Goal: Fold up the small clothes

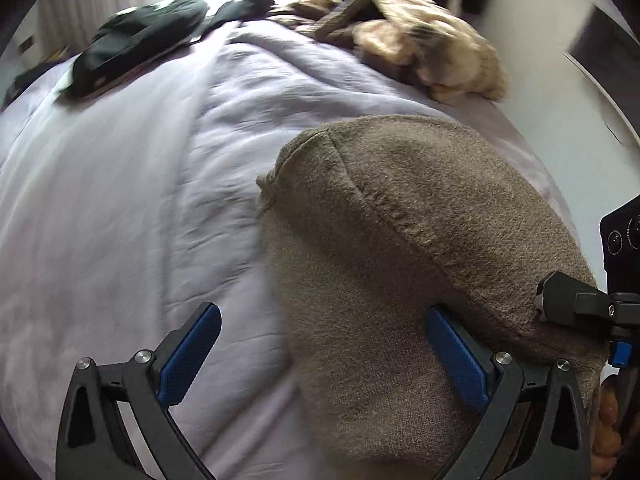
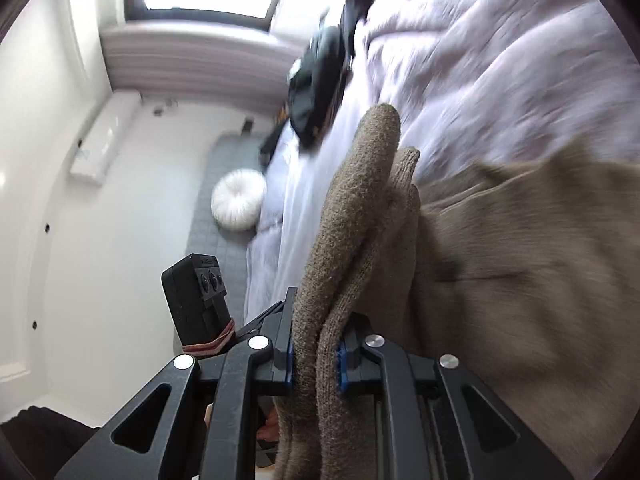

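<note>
Closest to us we've got two grippers. The right gripper [image 2: 316, 360] is clamped tight on a doubled-up edge of one taupe knit garment [image 1: 420, 240], with the wool bunched between its blue pads and poking up past the fingertips. The left gripper [image 1: 320, 340] has its jaws spread wide apart, nothing pinched; its right finger sits over the garment, its left one over bare bedding.

The garment itself lies on the near right part of the bed [image 1: 120, 200], one seam running diagonally across it, and it blocks a good chunk of the lilac duvet from the right wrist camera.

Further back we count two heaps at the far end of the bed: one dark pile of clothes [image 1: 136, 48] on the left, one beige and brown pile [image 1: 420, 40] on the right, both blurry. Down on the floor beside the bed there's one round white cushion [image 2: 239, 200].
</note>
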Motion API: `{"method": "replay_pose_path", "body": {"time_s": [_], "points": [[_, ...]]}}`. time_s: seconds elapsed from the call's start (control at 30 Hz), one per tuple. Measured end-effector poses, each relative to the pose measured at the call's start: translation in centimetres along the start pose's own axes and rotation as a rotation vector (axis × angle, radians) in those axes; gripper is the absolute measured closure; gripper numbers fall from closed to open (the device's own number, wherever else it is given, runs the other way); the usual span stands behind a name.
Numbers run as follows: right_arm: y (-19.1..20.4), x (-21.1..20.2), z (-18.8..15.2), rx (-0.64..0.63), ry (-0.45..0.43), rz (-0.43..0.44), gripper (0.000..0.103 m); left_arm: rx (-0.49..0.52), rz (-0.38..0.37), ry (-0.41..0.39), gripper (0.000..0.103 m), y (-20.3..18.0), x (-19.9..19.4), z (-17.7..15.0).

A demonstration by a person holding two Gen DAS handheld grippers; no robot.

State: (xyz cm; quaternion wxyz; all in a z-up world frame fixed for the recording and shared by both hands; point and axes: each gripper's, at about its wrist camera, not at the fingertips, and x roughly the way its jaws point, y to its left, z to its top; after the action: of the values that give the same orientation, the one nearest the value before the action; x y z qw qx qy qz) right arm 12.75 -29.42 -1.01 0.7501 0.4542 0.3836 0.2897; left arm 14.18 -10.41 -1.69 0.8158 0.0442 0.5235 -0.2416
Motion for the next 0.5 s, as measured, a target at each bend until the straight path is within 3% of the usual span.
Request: {"method": "replay_pose_path", "body": {"time_s": [0.17, 0.23, 0.3, 0.4, 0.5], "points": [[-5.9, -7.5, -3.0, 0.136, -0.184, -0.073, 0.086, 0.136, -0.027, 0.121, 0.0, -7.2, 5.6, -0.7], [-10.4, -8.6, -4.6, 0.261, -0.209, -0.157, 0.086, 0.201, 0.047, 0.188, 0.0, -9.1, 8.8, -2.3], [-14.5, -8.5, -6.3, 0.385, -0.187, -0.262, 0.087, 0.272, 0.101, 0.165, 0.0, -10.4, 9.6, -3.5], [-16.5, -8.9, -8.4, 0.445, -0.236, -0.201, 0.087, 0.337, 0.112, 0.142, 0.0, -11.2, 8.8, -4.2], [-16.3, -8.6, -8.3, 0.432, -0.24, -0.19, 0.082, 0.302, 0.098, 0.164, 0.0, -10.0, 7.7, -4.1]]}}
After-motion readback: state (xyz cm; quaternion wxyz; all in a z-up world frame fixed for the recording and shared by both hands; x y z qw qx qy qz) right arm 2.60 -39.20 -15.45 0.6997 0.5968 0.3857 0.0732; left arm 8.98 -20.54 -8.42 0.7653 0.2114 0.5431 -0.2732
